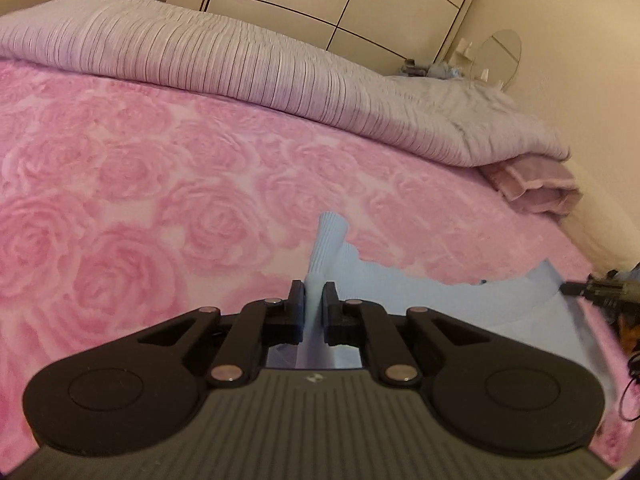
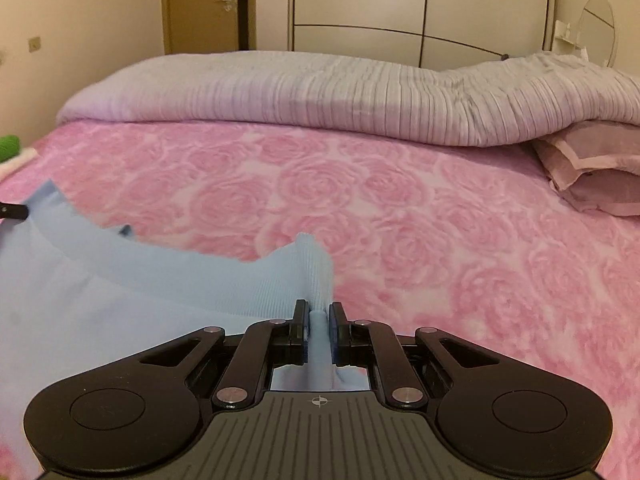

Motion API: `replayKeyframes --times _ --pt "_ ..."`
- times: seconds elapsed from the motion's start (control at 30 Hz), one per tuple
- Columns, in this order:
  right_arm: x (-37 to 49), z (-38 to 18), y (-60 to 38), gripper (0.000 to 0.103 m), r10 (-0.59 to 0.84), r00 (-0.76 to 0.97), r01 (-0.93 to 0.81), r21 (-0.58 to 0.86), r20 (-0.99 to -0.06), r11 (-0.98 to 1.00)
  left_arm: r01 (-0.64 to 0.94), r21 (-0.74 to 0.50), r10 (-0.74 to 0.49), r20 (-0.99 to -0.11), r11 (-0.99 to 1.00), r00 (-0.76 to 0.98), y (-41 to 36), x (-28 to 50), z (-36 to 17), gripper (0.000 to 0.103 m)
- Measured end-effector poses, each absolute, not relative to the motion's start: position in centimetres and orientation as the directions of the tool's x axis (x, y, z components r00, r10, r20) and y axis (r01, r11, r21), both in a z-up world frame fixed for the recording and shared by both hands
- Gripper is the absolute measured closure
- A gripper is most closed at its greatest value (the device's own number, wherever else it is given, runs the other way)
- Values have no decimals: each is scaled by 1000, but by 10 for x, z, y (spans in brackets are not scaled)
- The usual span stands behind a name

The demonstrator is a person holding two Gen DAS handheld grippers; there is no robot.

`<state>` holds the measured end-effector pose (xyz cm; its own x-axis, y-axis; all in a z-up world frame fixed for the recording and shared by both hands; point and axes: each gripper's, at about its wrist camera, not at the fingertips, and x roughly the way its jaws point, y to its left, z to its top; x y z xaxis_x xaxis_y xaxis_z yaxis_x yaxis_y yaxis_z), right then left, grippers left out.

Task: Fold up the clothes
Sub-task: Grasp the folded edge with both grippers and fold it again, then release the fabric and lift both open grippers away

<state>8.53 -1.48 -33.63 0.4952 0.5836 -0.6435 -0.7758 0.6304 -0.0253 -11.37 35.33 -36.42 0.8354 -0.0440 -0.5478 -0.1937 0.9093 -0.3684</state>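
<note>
A light blue knit garment (image 1: 500, 312) lies on the pink rose-patterned bedspread (image 1: 160, 184). My left gripper (image 1: 313, 296) is shut on a ribbed edge of it, and the pinched fabric sticks up between the pads. In the right wrist view the same blue garment (image 2: 100, 292) spreads to the left, and my right gripper (image 2: 319, 314) is shut on another ribbed edge, with a fold rising above the jaws. The tip of the right gripper shows at the right edge of the left view, and the left gripper's tip at the left edge of the right view.
A lilac ribbed duvet (image 2: 320, 92) is bunched across the far side of the bed. A mauve pillow (image 2: 592, 172) lies at the right. Something green (image 2: 10, 146) sits at the left bed edge. Wardrobe doors (image 2: 400, 8) and a round mirror (image 1: 498, 56) stand behind.
</note>
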Motion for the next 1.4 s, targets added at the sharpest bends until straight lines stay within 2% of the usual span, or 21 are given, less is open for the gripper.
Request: replayKeyframes --times 0.17,0.4,0.5,0.57,0.6,0.63,0.67,0.7,0.8,0.93,1.03,1.13,1.2,1.27,1.4 --pt "102 -340 -9 95 574 509 -749 -1 -641 663 -210 -381 -35 -544 900 839 360 -103 -374 97" --pt "111 -376 7 95 483 498 -720 -34 -721 693 -251 -351 -30 -632 902 775 360 -79 -408 96" --pt "107 -384 8 95 463 495 -714 -41 -735 698 -254 -315 -16 -655 914 756 359 -75 -414 90" --pt "105 -378 6 88 450 504 -704 -49 -737 709 -269 -292 10 -660 918 751 359 -79 -407 86" --pt "104 -375 5 79 443 509 -698 -53 -738 714 -285 -292 24 -660 913 751 362 -84 -402 85" --pt "103 -370 -1 74 437 520 -677 -42 -734 735 -307 -305 34 -657 901 753 365 -91 -397 84" --pt "101 -361 -11 63 436 539 -643 -19 -720 765 -332 -328 42 -653 884 757 369 -103 -391 85" --pt "97 -354 -20 57 435 560 -612 2 -705 791 -357 -351 51 -648 866 760 373 -115 -385 84" --pt "72 -333 -66 51 464 571 -532 125 -678 837 -401 -407 52 -646 820 762 376 -165 -370 81" --pt "25 -322 -133 50 512 537 -423 311 -670 851 -447 -511 13 -647 735 762 360 -241 -362 78" --pt "-10 -329 -176 50 529 526 -276 455 -666 847 -481 -629 -34 -627 610 778 339 -290 -372 77" --pt "-37 -347 -205 50 600 489 -93 646 -634 758 -479 -757 -92 -570 444 816 321 -314 -393 74" --pt "-49 -363 -205 50 678 430 -27 743 -595 669 -472 -798 -117 -546 376 830 312 -317 -408 73" --pt "-48 -369 -195 50 704 407 -7 769 -582 640 -479 -803 -113 -545 354 830 308 -311 -418 73" --pt "-37 -374 -179 50 654 495 18 760 -571 650 -486 -815 -59 -528 314 847 312 -300 -427 74"
